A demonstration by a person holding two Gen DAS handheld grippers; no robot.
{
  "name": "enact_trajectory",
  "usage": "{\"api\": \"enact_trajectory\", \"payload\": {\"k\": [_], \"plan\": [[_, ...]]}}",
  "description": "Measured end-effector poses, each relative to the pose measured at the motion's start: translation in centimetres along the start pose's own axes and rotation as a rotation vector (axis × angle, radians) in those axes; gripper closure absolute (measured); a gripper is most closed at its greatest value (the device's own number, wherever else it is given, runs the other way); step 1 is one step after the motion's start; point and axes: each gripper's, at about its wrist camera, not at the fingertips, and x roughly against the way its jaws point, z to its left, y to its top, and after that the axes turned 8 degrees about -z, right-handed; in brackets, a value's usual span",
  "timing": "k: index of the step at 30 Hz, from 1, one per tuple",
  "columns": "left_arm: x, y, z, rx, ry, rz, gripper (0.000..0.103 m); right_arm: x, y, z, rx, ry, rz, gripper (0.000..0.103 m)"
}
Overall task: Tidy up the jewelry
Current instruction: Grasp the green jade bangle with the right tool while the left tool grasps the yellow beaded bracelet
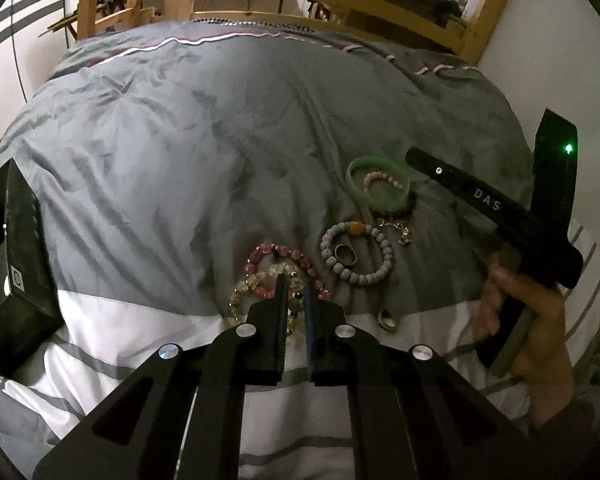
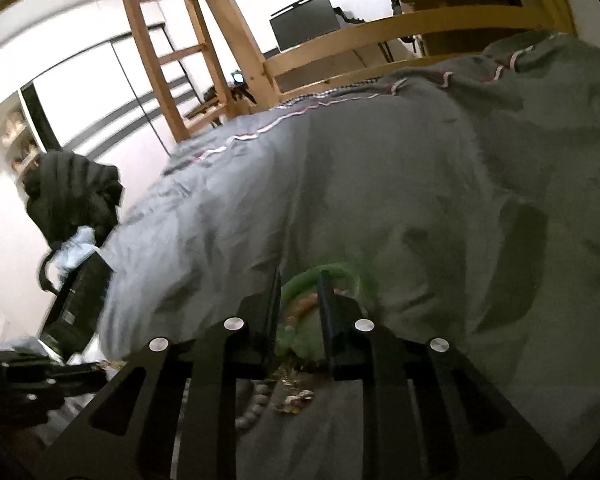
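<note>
Right wrist: green bangle [image 2: 332, 270] lies flat.

Bed [image 1: 180, 128] with wooden frame [image 1: 340, 4], covered by rumpled grey duvet with white stripes. Jewelry lay directly on the cover: green bangle [image 1: 380, 188] ringing a small pale-pink bead bracelet [image 1: 384, 178]; grey bead bracelet [image 1: 360, 254] around a metal ring [image 1: 345, 255]; gold chain piece [image 1: 398, 230] just beside it; pink bead bracelet [image 1: 276, 258]; clear bead bracelet [image 1: 246, 284]; another ring [image 1: 388, 319]. Black box [image 1: 20, 264] lay at the left edge.
</note>
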Motion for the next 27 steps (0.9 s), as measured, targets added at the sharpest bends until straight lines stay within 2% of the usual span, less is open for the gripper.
{"api": "enact_trajectory", "payload": {"k": [2,3,4,6,8,9,10,11,12,13,14,15,16,17,19,23,27], "plan": [[-0.3,0.0,0.0,-0.004,0.014,0.012,0.096,0.1,0.0,0.4,0.041,-0.027,0.008,0.048],[-0.4,0.1,0.1,-0.006,0.018,0.016,0.096,0.5,0.0,0.4,0.035,-0.031,-0.011,0.017],[-0.5,0.1,0.0,-0.012,0.031,0.02,0.096,0.6,0.0,0.3,0.004,-0.031,-0.027,0.009],[-1.3,-0.1,0.0,-0.024,0.059,0.043,0.096,0.0,0.0,-0.4,-0.066,-0.043,-0.008,0.009],[-2.3,-0.4,0.3,-0.027,0.081,0.081,0.095,-2.0,-0.4,-1.2,-0.11,-0.068,0.066,0.009],[-2.9,-0.5,0.5,-0.022,0.088,0.103,0.088,-2.6,-0.5,-1.4,-0.111,-0.081,0.079,0.011],[-3.3,-0.7,0.6,-0.02,0.101,0.12,0.08,-3.2,-0.6,-1.5,-0.1,-0.09,0.081,0.023],[-3.9,-0.8,0.8,-0.019,0.129,0.141,0.059,-3.9,-0.7,-1.4,-0.068,-0.117,0.097,0.033],[-4.1,-0.9,0.9,-0.014,0.131,0.148,0.055,-4.5,-0.7,-1.2,-0.026,-0.161,0.124,0.054],[-4.1,-1.0,1.2,-0.006,0.125,0.15,0.055,-4.6,-0.8,-1.1,0.002,-0.19,0.134,0.07],[-4.1,-1.0,1.4,0.008,0.116,0.149,0.055,-4.5,-0.9,-1.1,0.021,-0.214,0.127,0.074],[-4.0,-0.9,1.8,0.028,0.108,0.148,0.061,-4.0,-0.9,-1.3,0.016,-0.212,0.108,0.08],[-4.0,-0.9,2.0,0.043,0.106,0.147,0.072,-3.5,-0.8,-1.6,0.006,-0.209,0.091,0.086],[-4.1,-1.0,2.3,0.054,0.098,0.155,0.089,-3.2,-0.6,-1.9,0.0,-0.212,0.077,0.088],[-4.1,-1.1,2.3,0.059,0.089,0.158,0.093,-2.6,-0.5,-2.4,-0.013,-0.206,0.047,0.096],[-2.8,-0.9,1.7,0.034,0.08,0.096,0.096,-0.7,0.7,-2.1,-0.002,-0.184,-0.047,0.096],[-1.5,-0.5,2.1,0.067,0.041,0.038,0.097,0.2,1.7,-1.9,-0.017,-0.162,-0.076,0.096]]}}
